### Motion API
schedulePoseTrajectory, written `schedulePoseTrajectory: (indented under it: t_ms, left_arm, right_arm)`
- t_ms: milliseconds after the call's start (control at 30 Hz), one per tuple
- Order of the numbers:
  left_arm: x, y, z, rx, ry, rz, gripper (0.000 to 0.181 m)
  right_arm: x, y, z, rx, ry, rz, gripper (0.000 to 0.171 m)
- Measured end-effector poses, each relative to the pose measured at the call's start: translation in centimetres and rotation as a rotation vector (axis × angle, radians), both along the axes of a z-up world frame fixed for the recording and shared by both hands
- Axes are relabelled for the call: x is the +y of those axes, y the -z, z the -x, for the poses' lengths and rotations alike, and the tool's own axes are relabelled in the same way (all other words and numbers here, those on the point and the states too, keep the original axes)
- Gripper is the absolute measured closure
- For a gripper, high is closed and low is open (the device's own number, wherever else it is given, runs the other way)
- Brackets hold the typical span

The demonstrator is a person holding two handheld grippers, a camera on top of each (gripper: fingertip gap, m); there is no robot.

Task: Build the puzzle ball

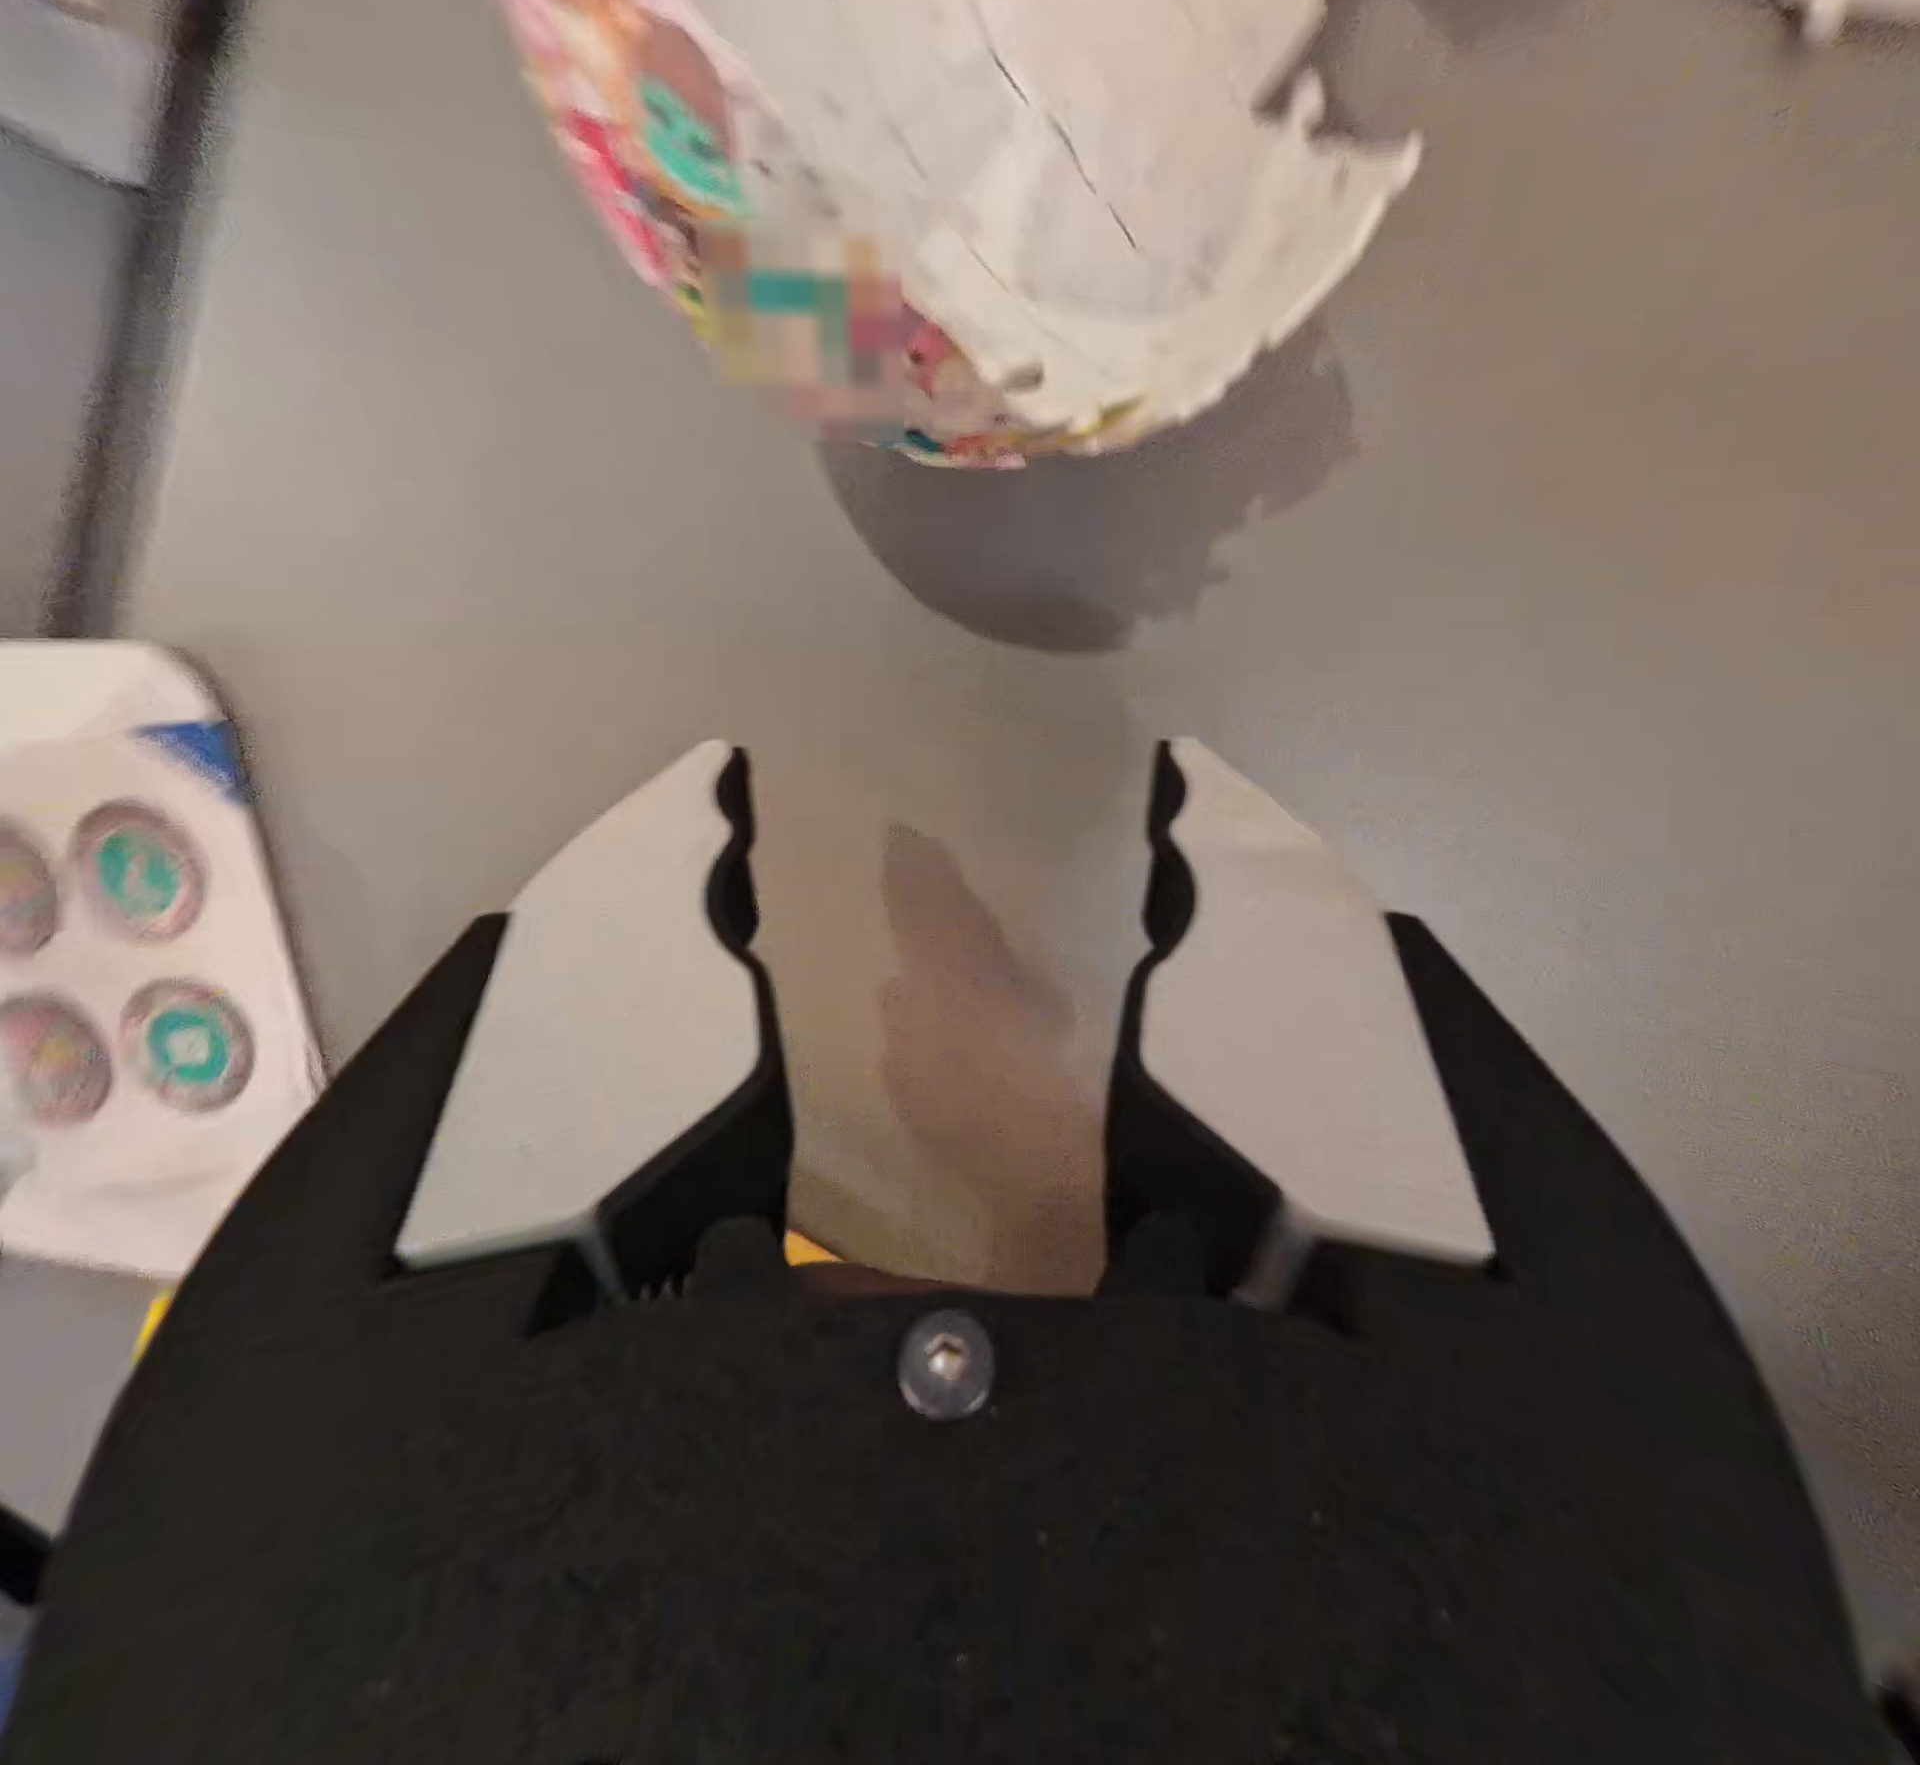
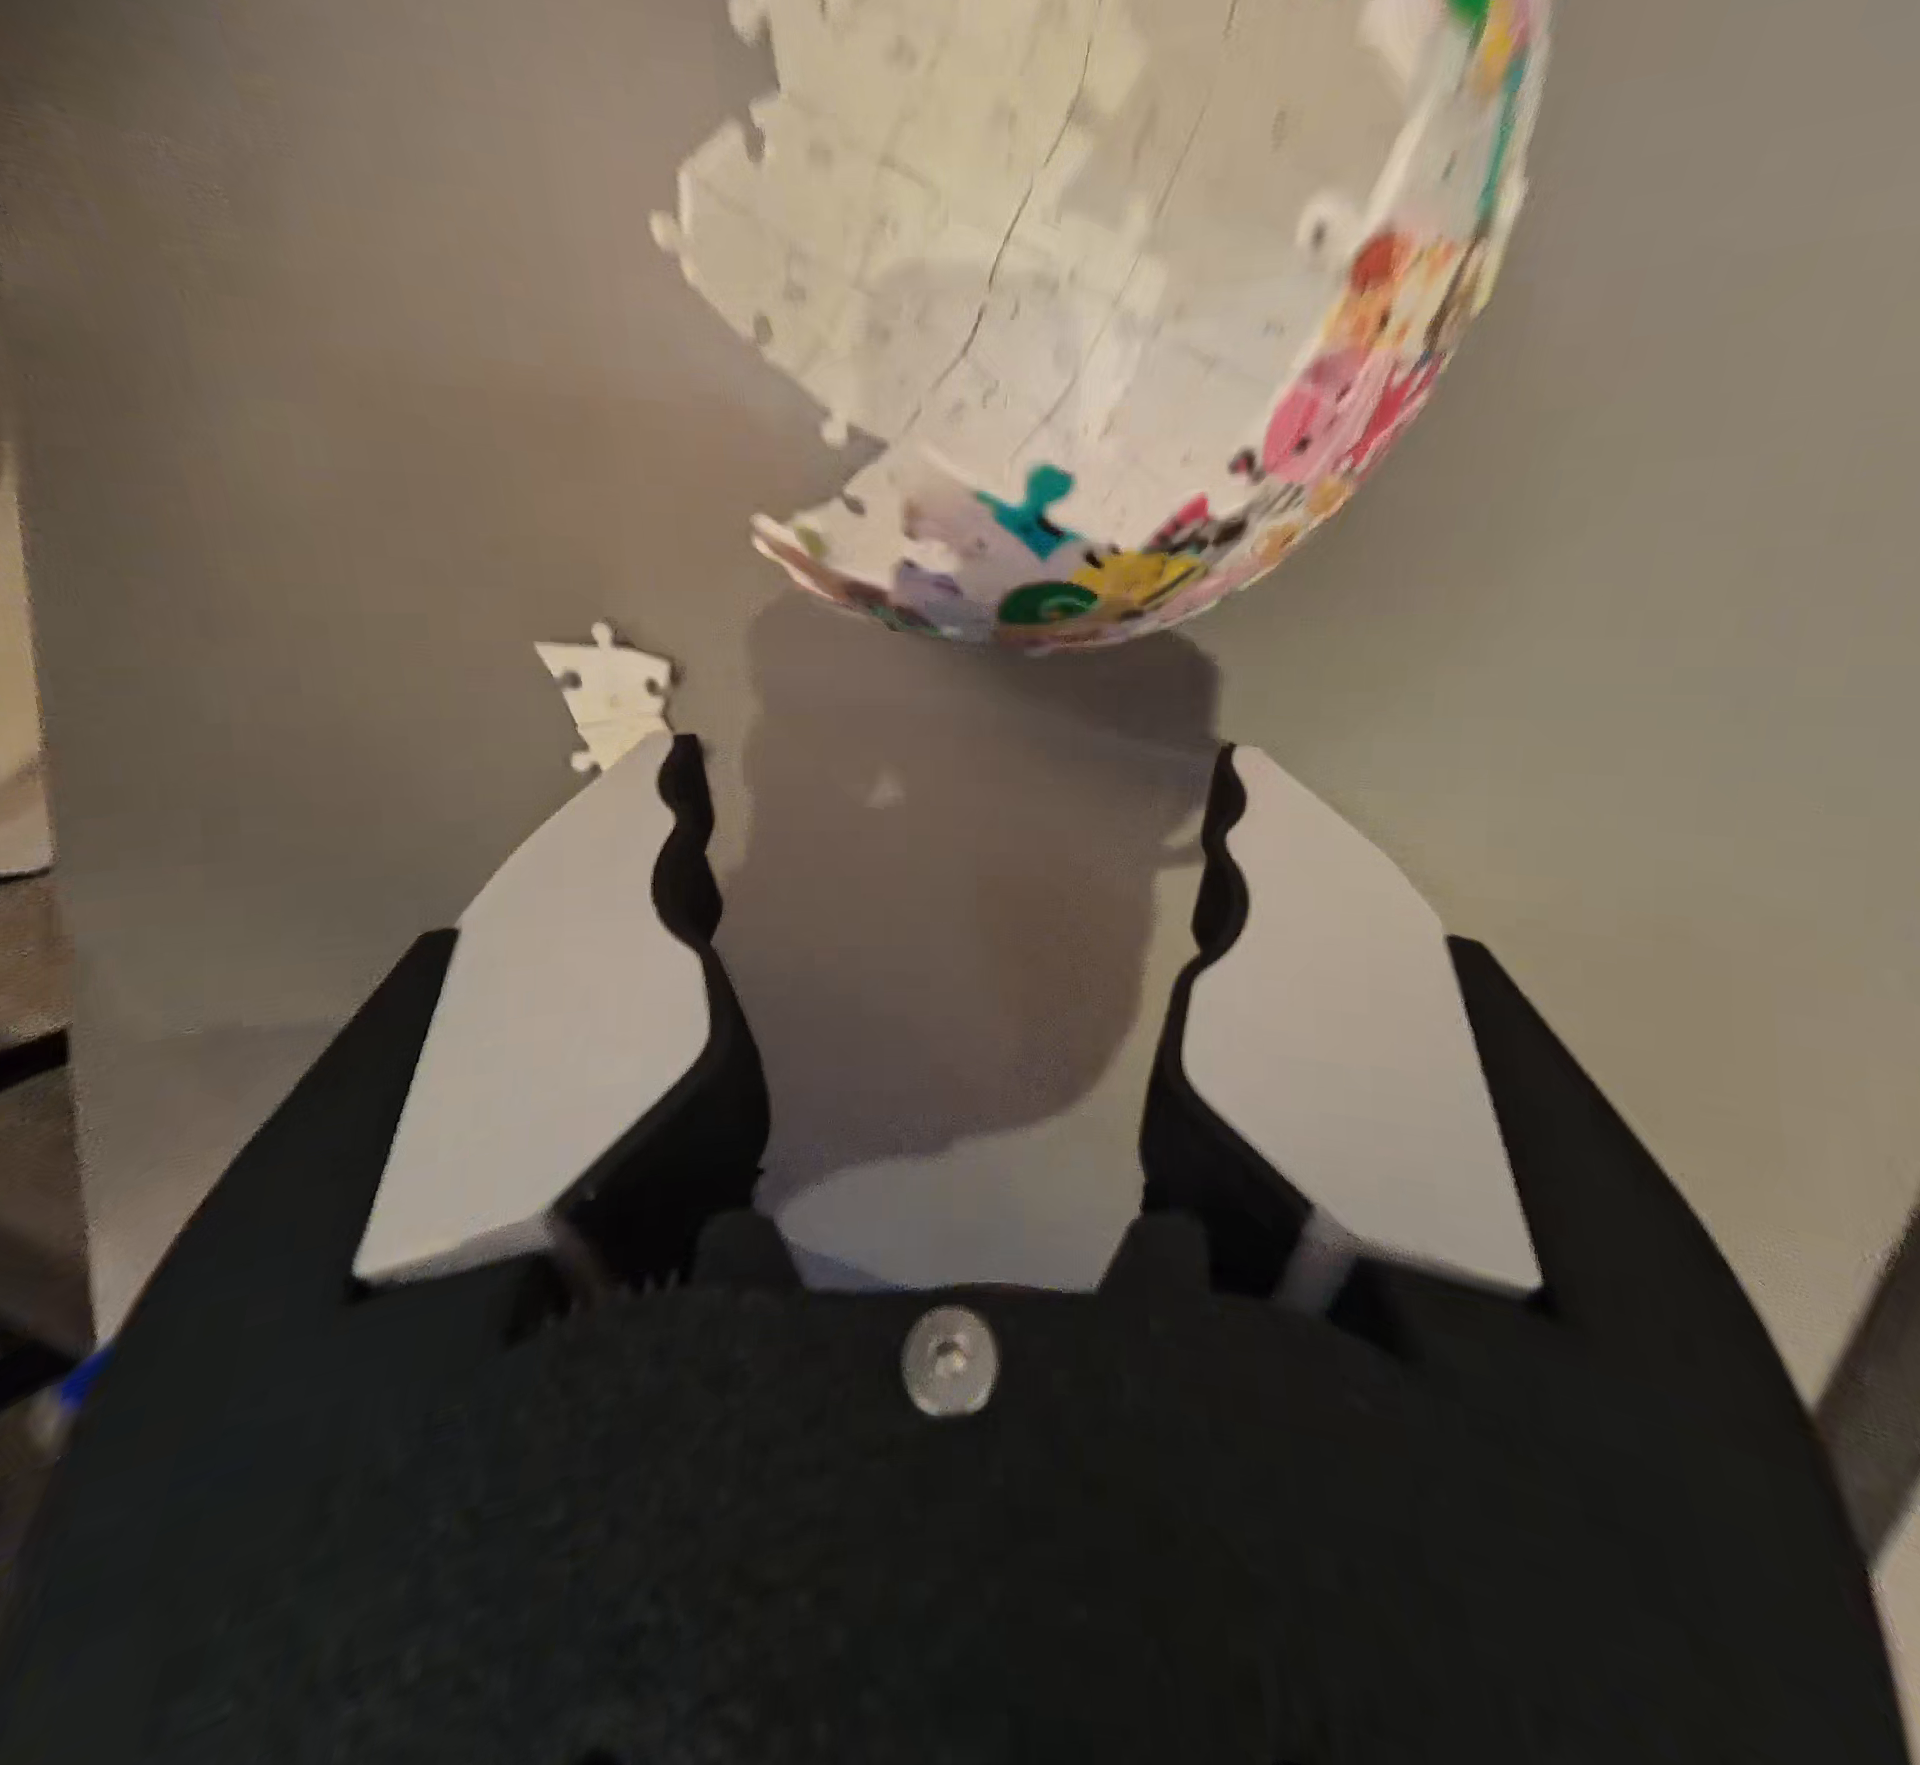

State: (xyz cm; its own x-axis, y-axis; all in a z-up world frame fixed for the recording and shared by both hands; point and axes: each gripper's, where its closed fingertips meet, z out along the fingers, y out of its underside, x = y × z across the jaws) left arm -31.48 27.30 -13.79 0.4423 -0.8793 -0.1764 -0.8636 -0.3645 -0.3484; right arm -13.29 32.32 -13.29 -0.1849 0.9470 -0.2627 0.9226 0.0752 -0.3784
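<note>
White inside and bright outside, sitting tipped on the grey table (image 1: 1558, 676) as a half-built puzzle ball (image 2: 1091, 261), with left gripper (image 1: 951, 759) and right gripper (image 2: 951, 759) both gaping wide, holding nothing.

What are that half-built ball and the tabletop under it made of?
The ball looks like thin, stiff curved plastic or card pieces: matte white inside, printed colours outside, jigsaw knobs along its edge. The tabletop seems a smooth, matte grey laminate or painted board; I can't tell which.
</note>
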Motion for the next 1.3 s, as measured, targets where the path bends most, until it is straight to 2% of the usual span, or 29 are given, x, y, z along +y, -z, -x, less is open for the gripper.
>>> schedulePoseTrajectory:
  t_ms: [33,133,200,433,600,867,1300]
  left_arm:
    - [0.0,0.9,0.1,0.019,0.050,0.088,0.099]
    - [0.0,1.9,0.2,0.028,0.153,0.315,0.097]
    - [0.7,2.0,0.2,0.032,0.199,0.374,0.092]
    - [1.0,3.2,-1.9,-0.047,0.309,0.535,0.095]
    - [2.1,3.0,-3.5,-0.061,0.367,0.490,0.097]
    - [3.2,2.7,-4.1,-0.020,0.408,0.444,0.099]
    - [6.8,1.5,-2.4,0.202,0.423,0.107,0.099]
  right_arm:
    - [0.1,0.8,-0.2,-0.023,-0.013,0.030,0.081]
    - [-0.5,1.2,0.7,-0.001,-0.030,0.146,0.080]
    - [-0.6,1.4,1.1,-0.007,-0.060,0.161,0.080]
    - [-0.9,2.1,1.4,-0.078,-0.147,0.204,0.082]
    - [-1.4,2.3,1.7,-0.082,-0.182,0.214,0.084]
    - [-0.5,3.0,2.1,-0.072,-0.178,0.097,0.092]
    - [1.6,2.8,3.6,0.015,-0.130,-0.157,0.080]
